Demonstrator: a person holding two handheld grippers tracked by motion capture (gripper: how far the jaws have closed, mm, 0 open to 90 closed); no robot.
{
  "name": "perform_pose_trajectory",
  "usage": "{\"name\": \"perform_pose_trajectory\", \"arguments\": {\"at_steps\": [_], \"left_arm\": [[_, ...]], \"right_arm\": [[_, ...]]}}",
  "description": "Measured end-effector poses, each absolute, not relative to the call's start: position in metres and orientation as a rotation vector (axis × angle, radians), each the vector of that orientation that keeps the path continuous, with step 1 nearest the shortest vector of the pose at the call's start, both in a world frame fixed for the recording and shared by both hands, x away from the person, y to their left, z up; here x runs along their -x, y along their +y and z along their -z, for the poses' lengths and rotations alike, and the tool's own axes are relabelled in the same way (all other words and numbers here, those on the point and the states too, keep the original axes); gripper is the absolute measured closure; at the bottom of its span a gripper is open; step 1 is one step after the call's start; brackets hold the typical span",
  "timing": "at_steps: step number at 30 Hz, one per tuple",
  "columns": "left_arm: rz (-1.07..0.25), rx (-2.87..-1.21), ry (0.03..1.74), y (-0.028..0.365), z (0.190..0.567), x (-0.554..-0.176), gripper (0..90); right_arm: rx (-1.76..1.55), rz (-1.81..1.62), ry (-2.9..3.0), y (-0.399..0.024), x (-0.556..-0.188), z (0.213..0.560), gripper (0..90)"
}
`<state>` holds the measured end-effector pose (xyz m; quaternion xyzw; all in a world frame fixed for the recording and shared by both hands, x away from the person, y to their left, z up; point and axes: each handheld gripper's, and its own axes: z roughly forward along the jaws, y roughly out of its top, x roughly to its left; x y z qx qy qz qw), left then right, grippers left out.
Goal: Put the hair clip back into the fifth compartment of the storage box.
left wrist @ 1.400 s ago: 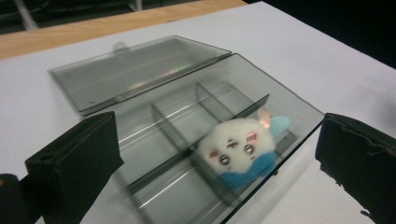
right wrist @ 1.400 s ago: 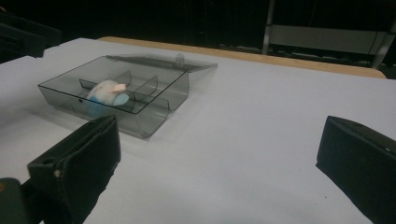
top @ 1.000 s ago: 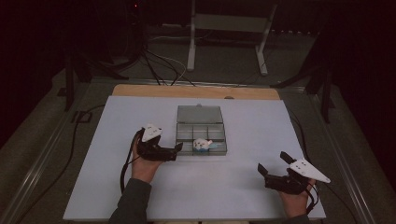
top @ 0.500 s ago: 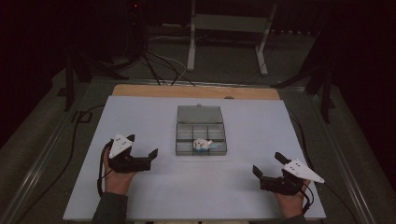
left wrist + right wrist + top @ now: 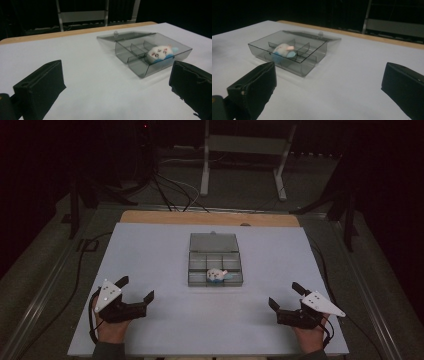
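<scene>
A clear grey compartment box (image 5: 215, 261) lies open in the middle of the white table, its lid (image 5: 214, 242) flat behind it. A small white and blue plush toy (image 5: 217, 275) sits in a front compartment; it also shows in the left gripper view (image 5: 160, 53) and the right gripper view (image 5: 283, 51). My left gripper (image 5: 136, 289) rests open near the front left edge, well left of the box. Near the front right edge, my right gripper (image 5: 286, 295) stands open with nothing between its jaws.
The white table top (image 5: 150, 255) ends in a wooden strip (image 5: 210, 218) at the back. Cables (image 5: 172, 195) and a metal stand (image 5: 245, 165) lie on the dark floor beyond. A cable (image 5: 75, 285) runs along the table's left side.
My left gripper has drawn back from beside the box to the front left of the table. The right gripper has shifted slightly. The box and toy have stayed put.
</scene>
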<state>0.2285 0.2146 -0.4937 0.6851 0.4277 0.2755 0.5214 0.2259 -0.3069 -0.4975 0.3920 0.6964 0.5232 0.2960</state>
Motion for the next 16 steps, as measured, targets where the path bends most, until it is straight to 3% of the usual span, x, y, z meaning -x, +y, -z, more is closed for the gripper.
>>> {"name": "perform_pose_trajectory", "arguments": {"at_steps": [16], "left_arm": [[-0.716, -1.603, 1.110, 0.228, 0.503, -0.217, 0.8]], "right_arm": [[-1.057, -1.367, 1.866, -0.309, -0.227, 0.500, 0.0]]}}
